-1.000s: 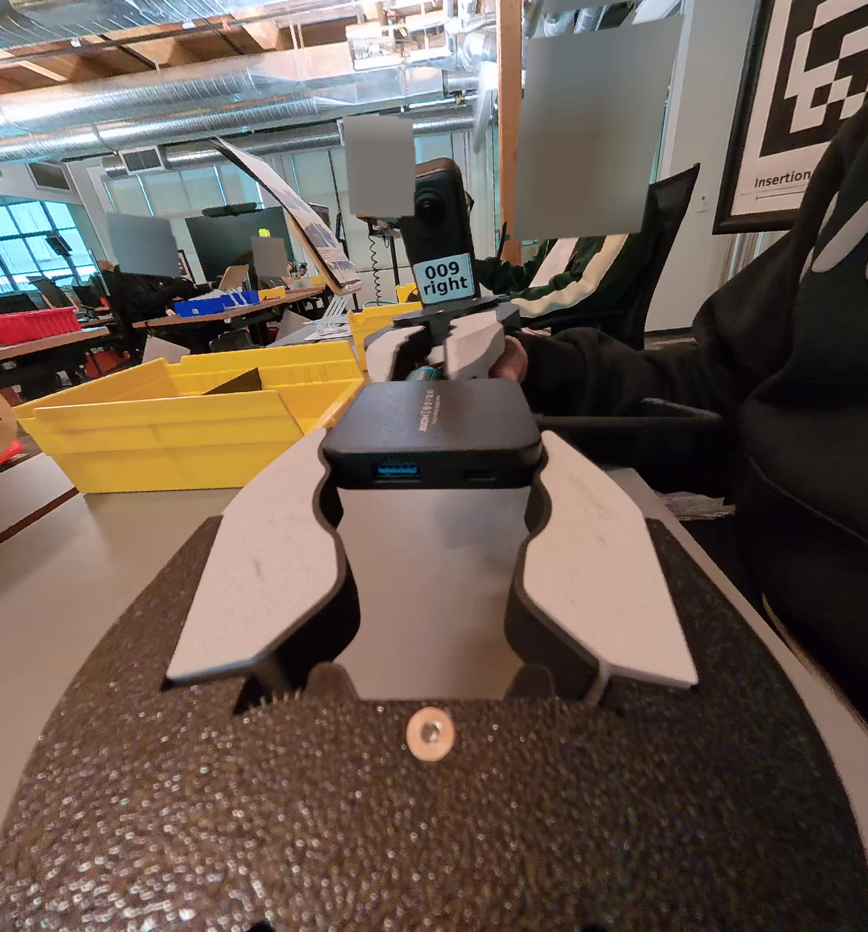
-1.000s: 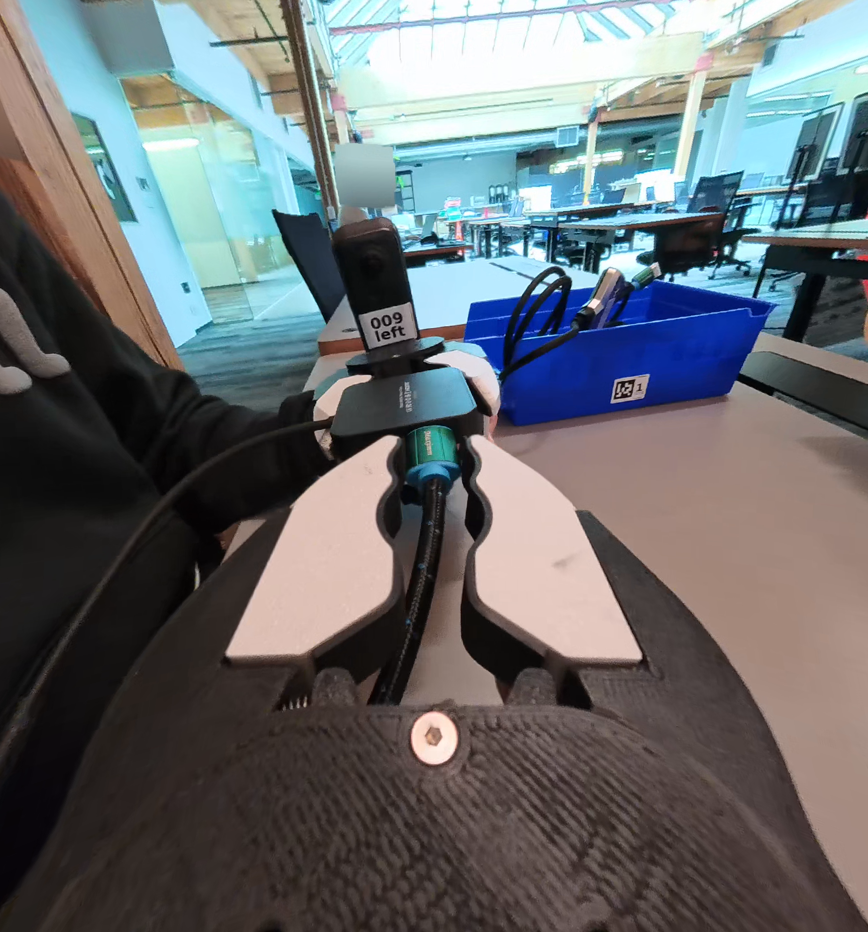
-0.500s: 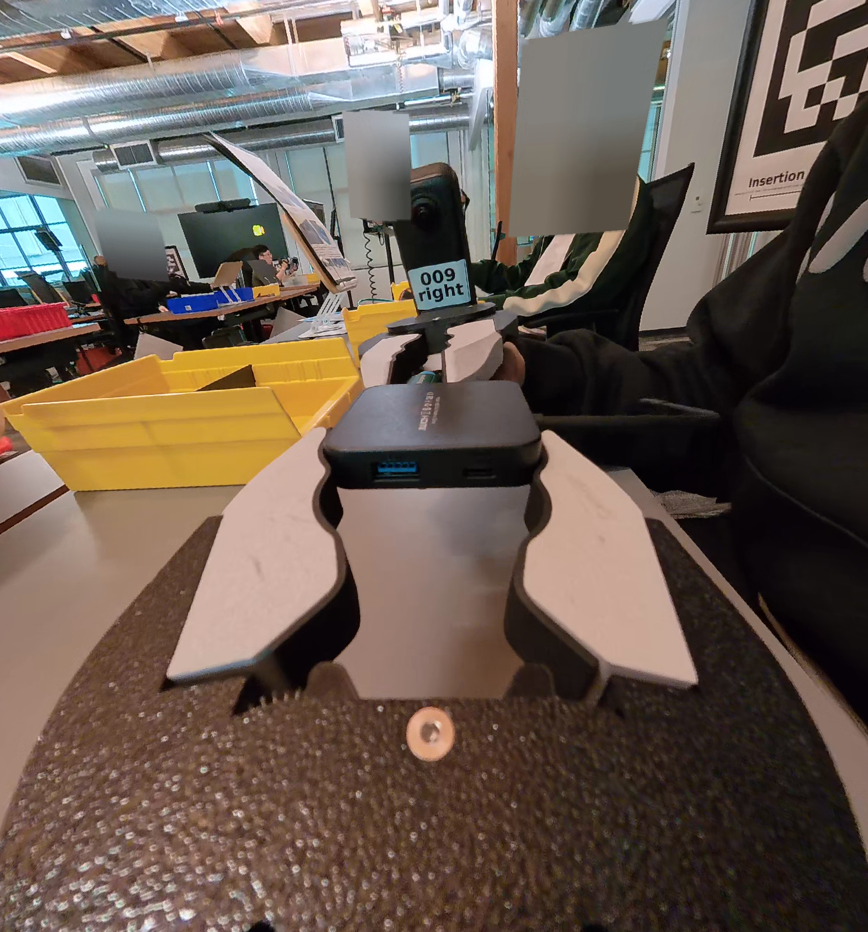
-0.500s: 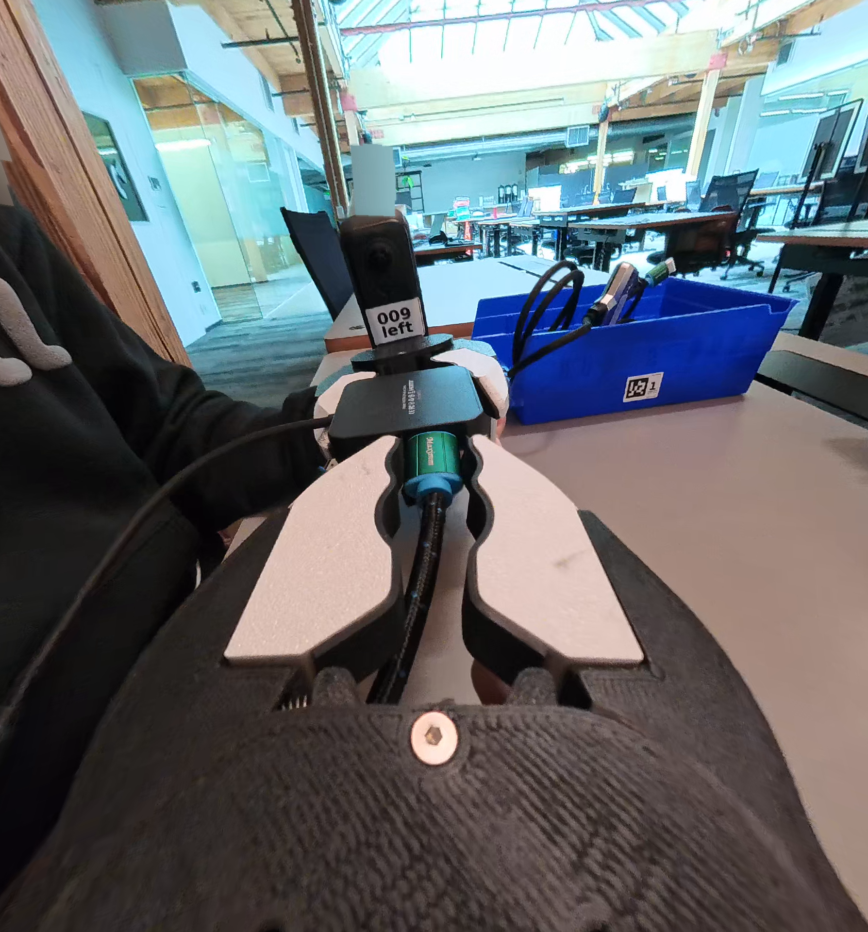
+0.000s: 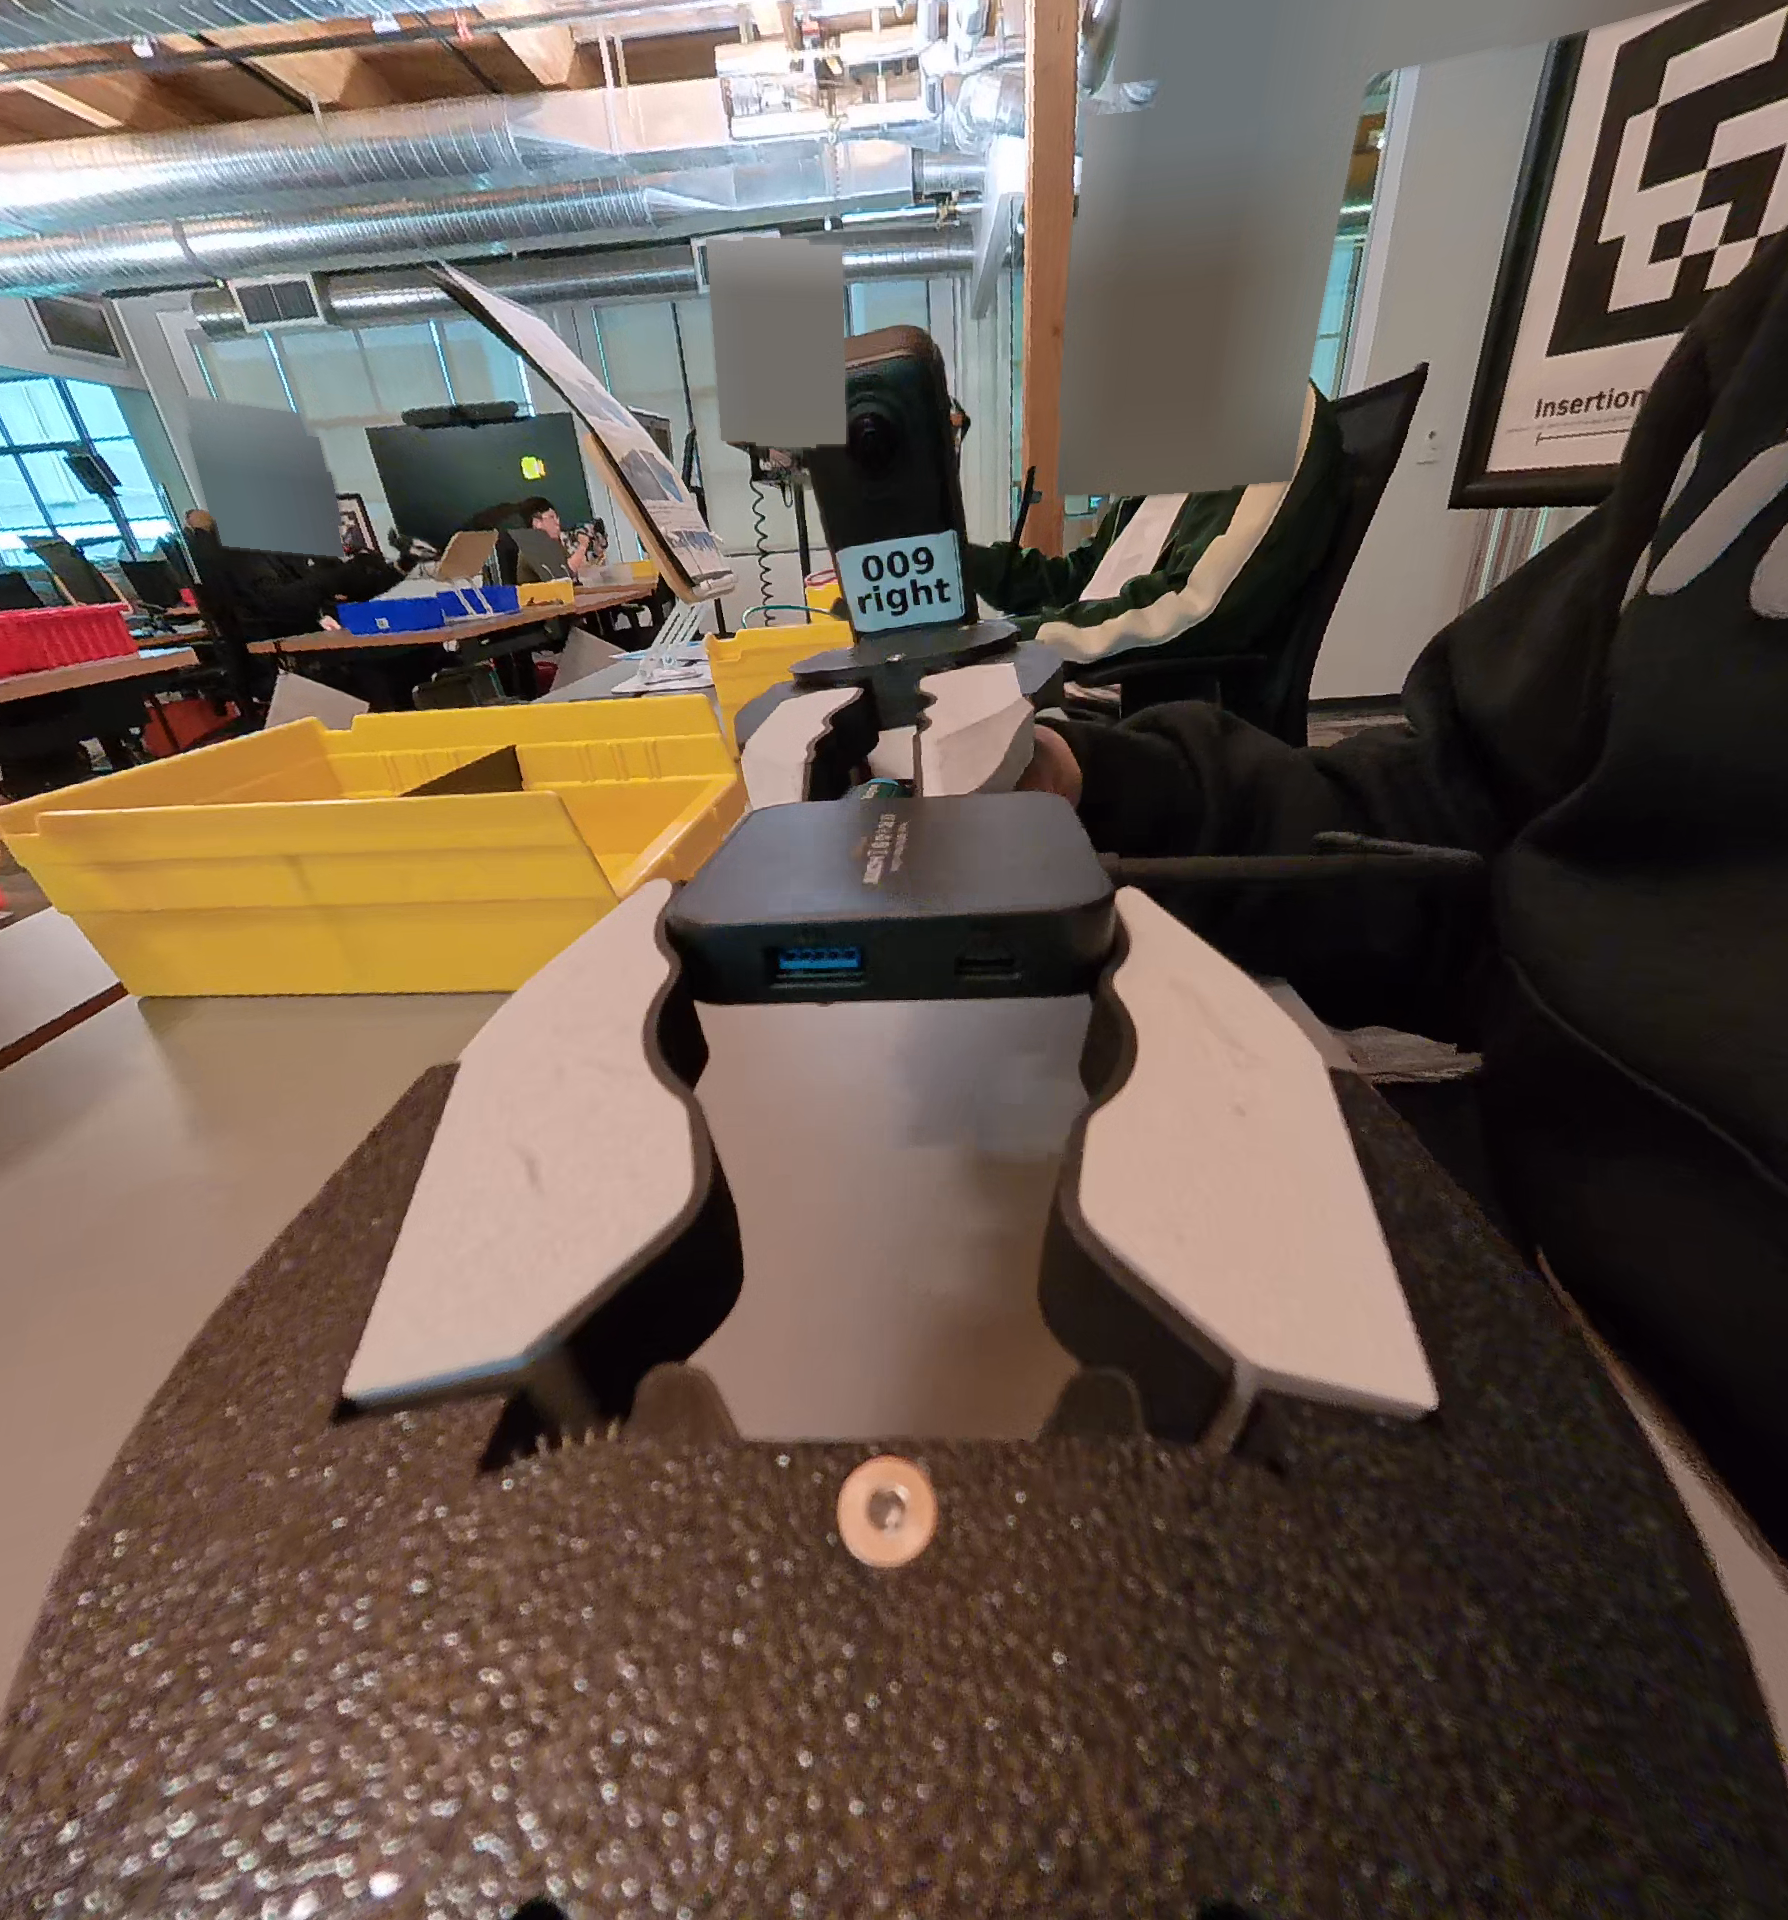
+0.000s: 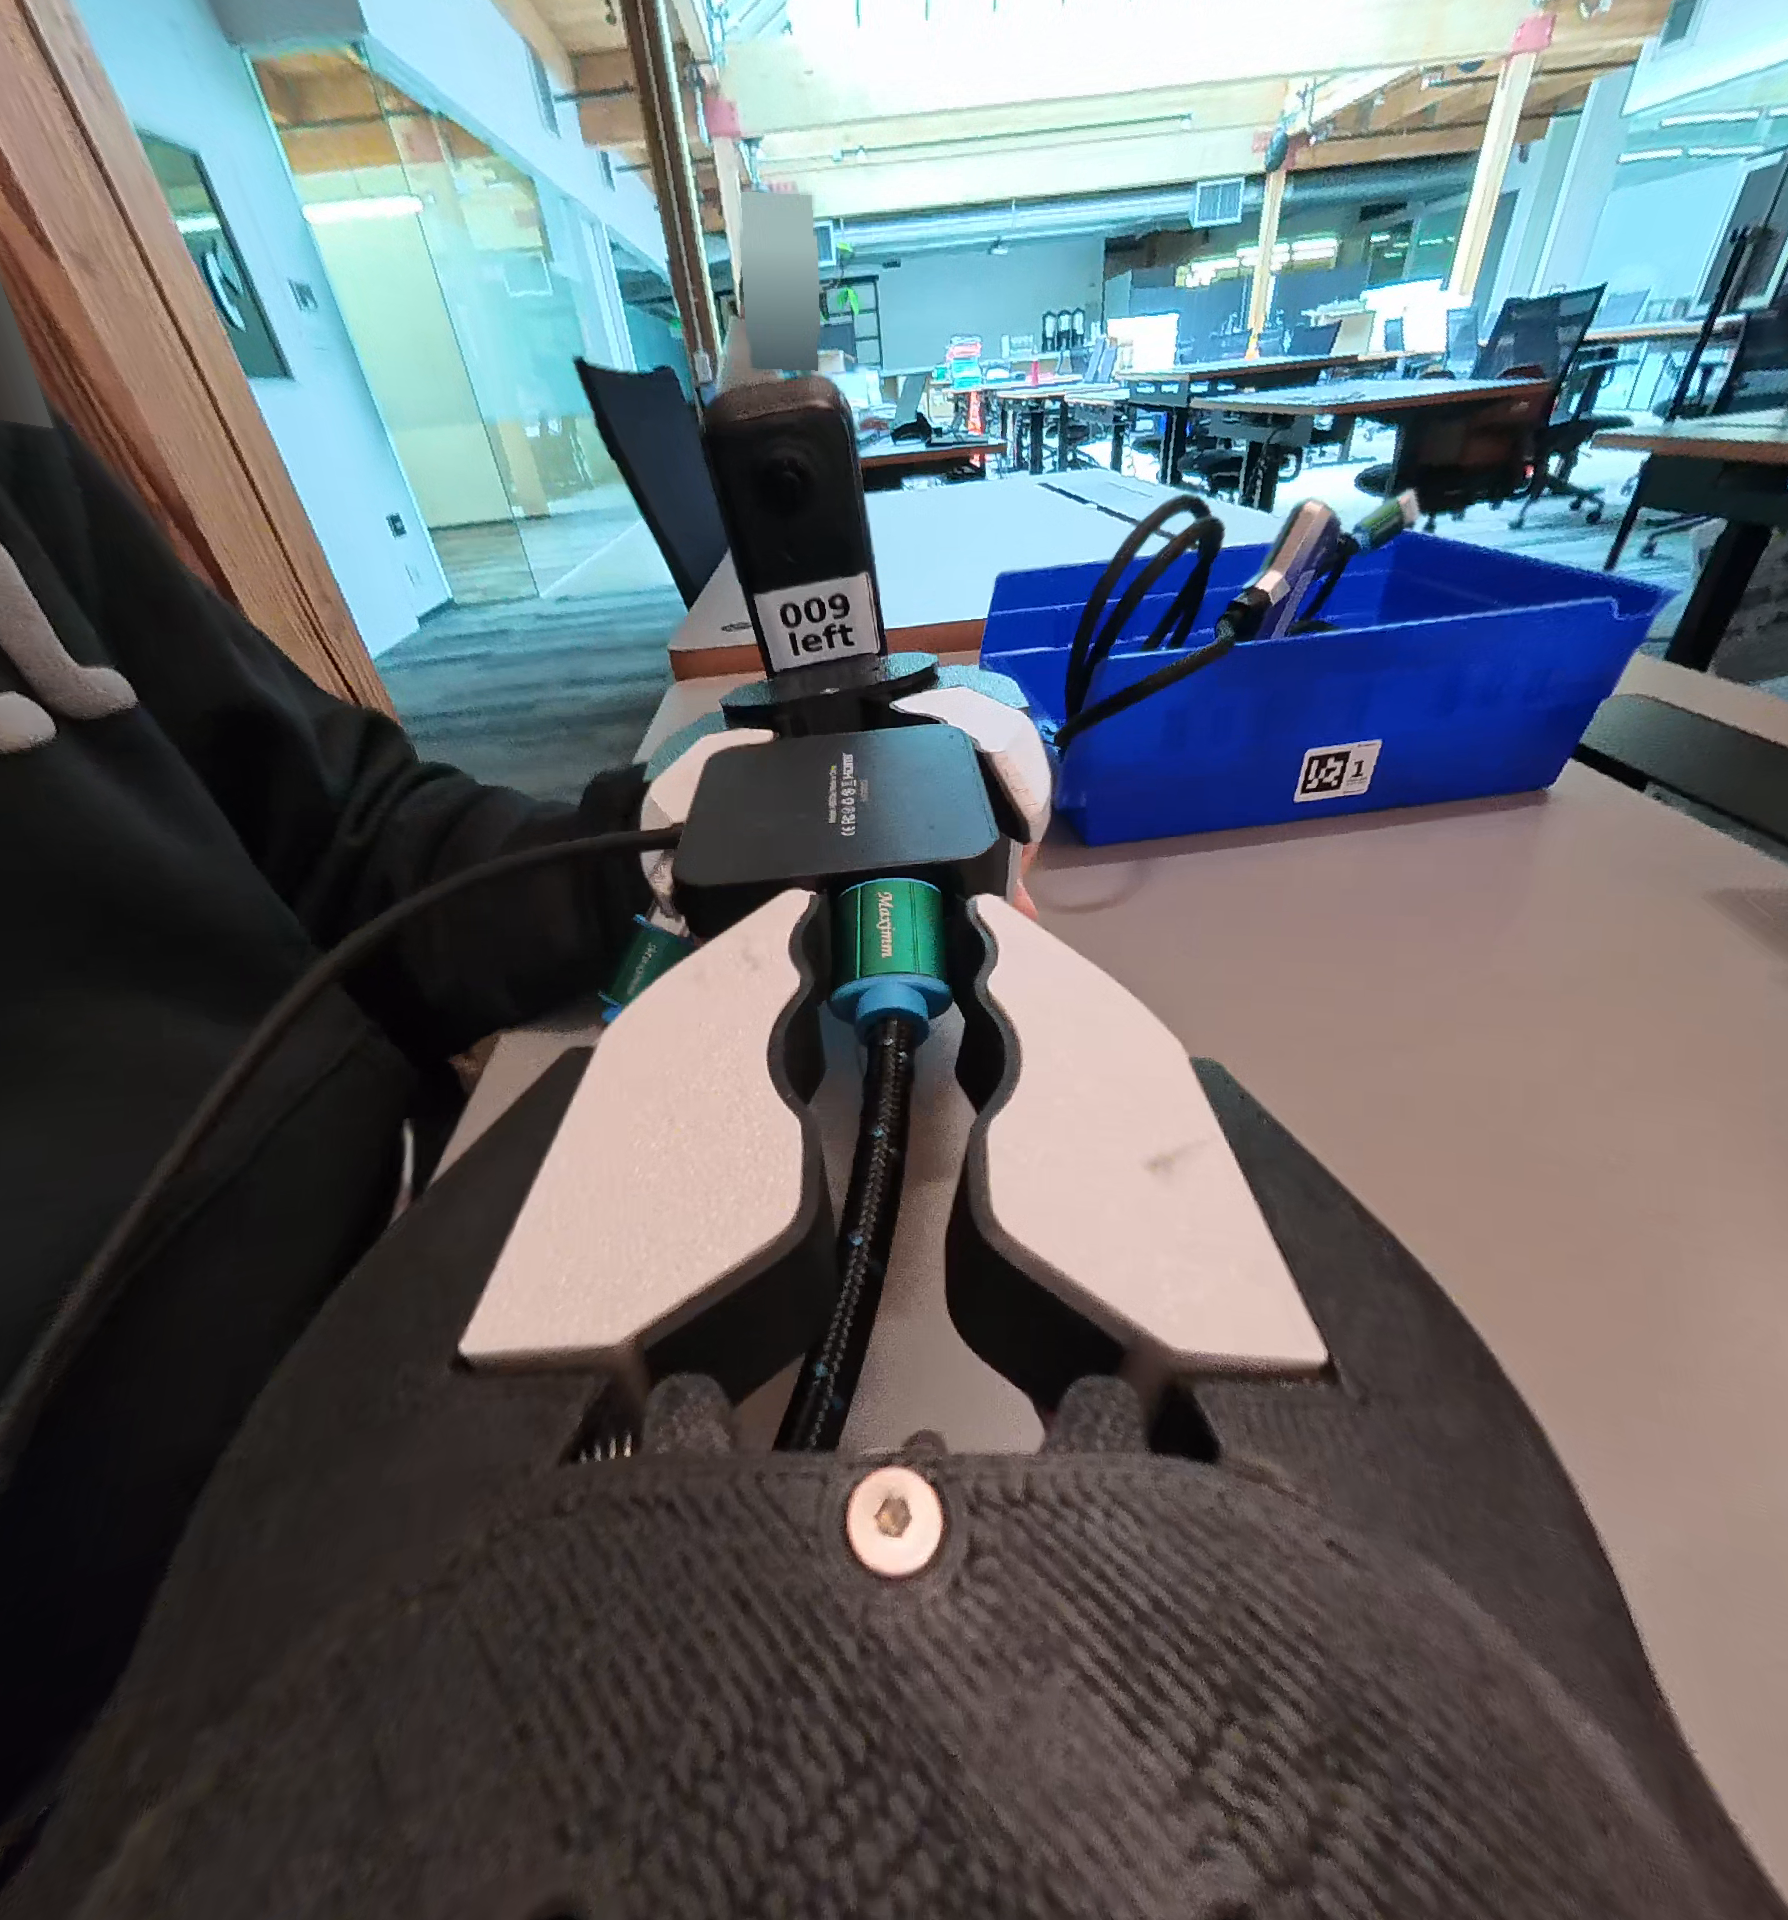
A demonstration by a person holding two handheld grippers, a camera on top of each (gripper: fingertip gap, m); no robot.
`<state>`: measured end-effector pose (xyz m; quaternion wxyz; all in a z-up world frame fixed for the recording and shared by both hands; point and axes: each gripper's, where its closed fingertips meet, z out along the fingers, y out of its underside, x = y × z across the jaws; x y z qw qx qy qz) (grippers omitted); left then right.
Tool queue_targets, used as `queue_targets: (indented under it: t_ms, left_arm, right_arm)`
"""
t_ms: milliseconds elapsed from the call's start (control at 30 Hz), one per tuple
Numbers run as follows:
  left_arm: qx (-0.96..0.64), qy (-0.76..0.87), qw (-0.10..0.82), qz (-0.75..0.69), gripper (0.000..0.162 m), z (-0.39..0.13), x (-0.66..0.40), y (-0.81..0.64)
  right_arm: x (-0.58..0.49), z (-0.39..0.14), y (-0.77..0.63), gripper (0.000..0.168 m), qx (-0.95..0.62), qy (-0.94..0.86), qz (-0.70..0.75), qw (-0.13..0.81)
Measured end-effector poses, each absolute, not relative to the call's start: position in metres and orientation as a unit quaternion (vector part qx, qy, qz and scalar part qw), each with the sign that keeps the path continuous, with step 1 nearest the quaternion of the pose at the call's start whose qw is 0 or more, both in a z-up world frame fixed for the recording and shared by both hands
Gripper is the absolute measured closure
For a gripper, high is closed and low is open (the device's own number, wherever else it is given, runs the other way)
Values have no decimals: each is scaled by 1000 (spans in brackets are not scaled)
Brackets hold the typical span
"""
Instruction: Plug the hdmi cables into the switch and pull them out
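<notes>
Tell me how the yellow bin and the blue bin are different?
The yellow bin shows nothing inside from here, while the blue bin has black cables and plugs sticking up out of it. The blue bin has a small square sticker on its front; the yellow bin's front is plain. Both are open plastic bins resting on the table.

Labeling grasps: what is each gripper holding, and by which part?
Left gripper grips the black switch by its two side edges. Right gripper grips the HDMI cable's green plug by its sides, right at the switch.
</notes>
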<state>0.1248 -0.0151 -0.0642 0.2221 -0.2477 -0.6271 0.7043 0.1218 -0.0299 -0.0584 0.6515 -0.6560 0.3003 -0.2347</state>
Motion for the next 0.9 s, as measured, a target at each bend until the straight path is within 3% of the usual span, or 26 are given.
queue_targets:
  t_ms: [133, 200, 367, 633, 833, 900]
  left_arm:
    - [-245, -620, 214, 714, 90, -57, 133, -10]
    - [-175, -565, 236, 771, 90, -27, 176, 15]
    - [-143, -570, 200, 784, 90, -28, 190, 5]
    - [-133, -548, 233, 792, 90, -24, 190, 8]
    - [-161, -575, 223, 771, 90, -35, 177, 2]
    - [-161, -574, 228, 769, 90, -35, 176, 1]
  right_arm:
    - [122, -54, -49, 146, -665, 319, -285, 612]
    - [107, -40, -111, 146, -619, 370, -324, 612]
    - [77, 3, -161, 146, -575, 380, -443, 573]
    - [-44, 85, -283, 147, -308, 360, -738, 482]
    - [-25, 99, -312, 147, -444, 252, -802, 311]
    - [7, 95, -324, 147, -503, 245, -773, 299]
